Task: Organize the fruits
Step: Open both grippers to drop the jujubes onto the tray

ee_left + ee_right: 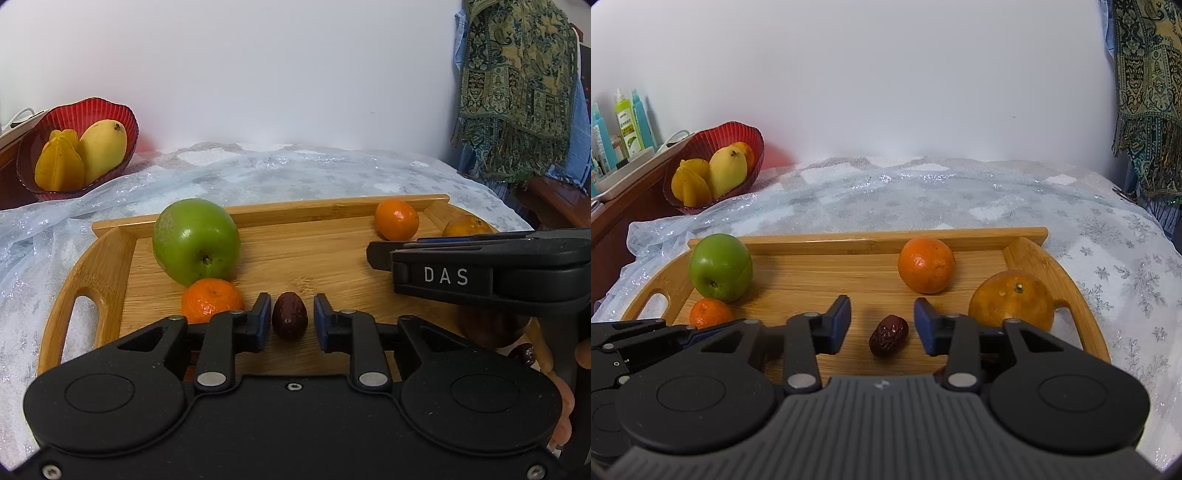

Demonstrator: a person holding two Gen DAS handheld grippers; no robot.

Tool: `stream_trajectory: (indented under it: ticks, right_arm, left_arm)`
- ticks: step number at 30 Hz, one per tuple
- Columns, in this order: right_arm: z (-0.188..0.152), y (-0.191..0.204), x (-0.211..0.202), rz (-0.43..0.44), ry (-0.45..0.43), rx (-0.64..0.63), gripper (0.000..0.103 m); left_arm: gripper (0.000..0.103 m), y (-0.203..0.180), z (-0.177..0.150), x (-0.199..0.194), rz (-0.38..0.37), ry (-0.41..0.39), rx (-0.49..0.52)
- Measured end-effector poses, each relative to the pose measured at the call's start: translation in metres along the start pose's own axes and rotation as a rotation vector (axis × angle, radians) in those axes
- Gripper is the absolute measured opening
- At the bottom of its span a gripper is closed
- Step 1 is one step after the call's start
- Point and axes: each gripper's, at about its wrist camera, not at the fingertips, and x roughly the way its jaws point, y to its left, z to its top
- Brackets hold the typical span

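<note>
A wooden tray (332, 258) (812, 273) holds a green apple (195, 242) (720, 271), a small tangerine (210, 300) (710, 312), an orange (396, 218) (926, 264), a dull yellow-brown orange (466, 226) (1012, 300) and dark red dates. My left gripper (289, 320) is open, its pads on either side of a date (289, 319) with gaps. My right gripper (882, 320) is open over another date (888, 334), which lies just below and between the pads. The right gripper's body also shows in the left wrist view (480, 269).
A red bowl (92, 114) (738, 136) at the back left holds a mango (102, 149) (728, 170) and a starfruit (59, 162) (691, 181). A shiny white cloth (923, 199) covers the table. Bottles (626, 125) stand far left; a patterned scarf (517, 88) hangs right.
</note>
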Motion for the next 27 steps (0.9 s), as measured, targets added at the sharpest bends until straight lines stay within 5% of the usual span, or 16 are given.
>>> stream_trajectory:
  ticks: [27]
  right_arm:
    - [0.003, -0.002, -0.041, -0.011, -0.117, -0.009, 0.089]
  left_arm:
    - [0.05, -0.004, 0.003, -0.035, -0.032, -0.065, 0.004]
